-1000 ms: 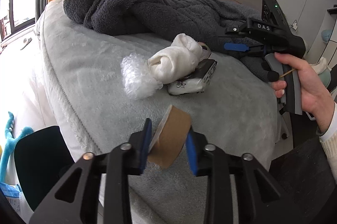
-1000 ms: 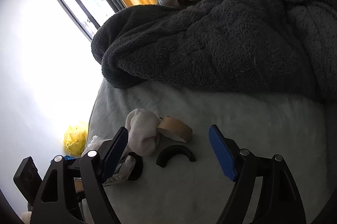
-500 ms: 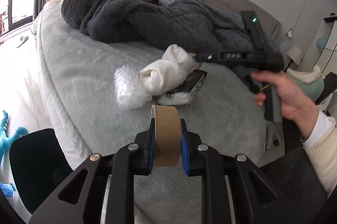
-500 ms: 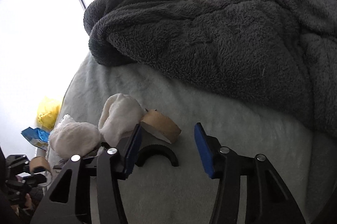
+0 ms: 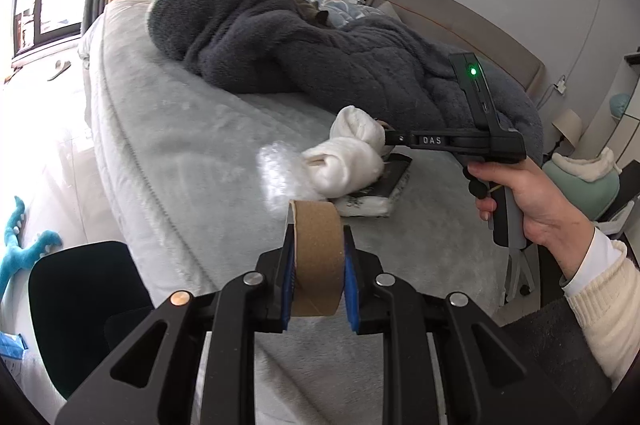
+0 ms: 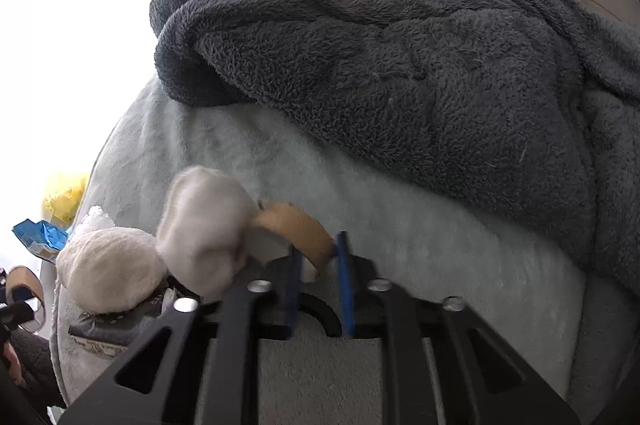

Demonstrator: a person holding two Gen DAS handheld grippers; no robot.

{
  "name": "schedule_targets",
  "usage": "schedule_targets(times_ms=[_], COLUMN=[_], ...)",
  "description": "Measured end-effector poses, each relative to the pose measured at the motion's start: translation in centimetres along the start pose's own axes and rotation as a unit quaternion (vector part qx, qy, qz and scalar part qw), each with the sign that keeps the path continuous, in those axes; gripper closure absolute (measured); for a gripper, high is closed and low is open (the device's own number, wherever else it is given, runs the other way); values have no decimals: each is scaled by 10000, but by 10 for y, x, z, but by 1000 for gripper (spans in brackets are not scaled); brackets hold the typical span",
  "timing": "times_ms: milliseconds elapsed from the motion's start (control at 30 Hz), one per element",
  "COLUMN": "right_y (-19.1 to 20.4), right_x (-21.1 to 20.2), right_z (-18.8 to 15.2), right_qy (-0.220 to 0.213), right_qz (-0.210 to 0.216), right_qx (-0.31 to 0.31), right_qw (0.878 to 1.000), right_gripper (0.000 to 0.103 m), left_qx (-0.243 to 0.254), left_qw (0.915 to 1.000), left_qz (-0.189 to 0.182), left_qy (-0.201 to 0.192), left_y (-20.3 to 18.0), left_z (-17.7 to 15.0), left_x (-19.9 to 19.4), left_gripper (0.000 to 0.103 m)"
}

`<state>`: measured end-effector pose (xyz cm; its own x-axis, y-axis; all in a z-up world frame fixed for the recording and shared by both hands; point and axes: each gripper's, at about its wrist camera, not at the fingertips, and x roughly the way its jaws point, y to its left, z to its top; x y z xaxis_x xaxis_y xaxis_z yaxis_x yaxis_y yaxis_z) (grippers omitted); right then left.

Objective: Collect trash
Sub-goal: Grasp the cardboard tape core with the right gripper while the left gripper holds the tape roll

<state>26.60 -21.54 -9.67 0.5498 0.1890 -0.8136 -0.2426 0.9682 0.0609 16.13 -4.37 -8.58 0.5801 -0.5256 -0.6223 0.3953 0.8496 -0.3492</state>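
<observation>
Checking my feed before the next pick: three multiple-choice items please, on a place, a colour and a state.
1. The white cloth bundle lies: A on the bed; B on the floor; C in a gripper.
2. The heaped blanket is: A yellow; B dark grey; C white.
3. The left gripper is: A open; B out of view; C shut on the cardboard roll.
A, it rests on the bed's pale cover; B, its fleece is dark grey; C, both pads press the roll's sides.
</observation>
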Motion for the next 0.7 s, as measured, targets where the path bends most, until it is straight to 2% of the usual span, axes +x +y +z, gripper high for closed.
schedule_targets(times_ms=[33, 233, 500, 700], right_y=[1, 4, 26, 65], right_x=[1, -10, -30, -36], right_z=[2, 12, 31, 39], right_qy=[-10, -326, -853, -966], right_qz=[-72, -480, -317, 49], right_qx=[1, 5, 35, -224], right_qw=[10000, 9983, 9958, 9951], right_gripper=[98, 98, 98, 98], left_qx=[-28, -185, -384, -589], left_qw=[10000, 9995, 9976, 9933], left_qz=[35, 250, 577, 968], left_qy=[-14, -72, 7, 214], left_y=[3, 20, 47, 77], left_z=[0, -2, -8, -18], left_x=[-2, -13, -24, -27], left_gripper=[80, 81, 80, 81])
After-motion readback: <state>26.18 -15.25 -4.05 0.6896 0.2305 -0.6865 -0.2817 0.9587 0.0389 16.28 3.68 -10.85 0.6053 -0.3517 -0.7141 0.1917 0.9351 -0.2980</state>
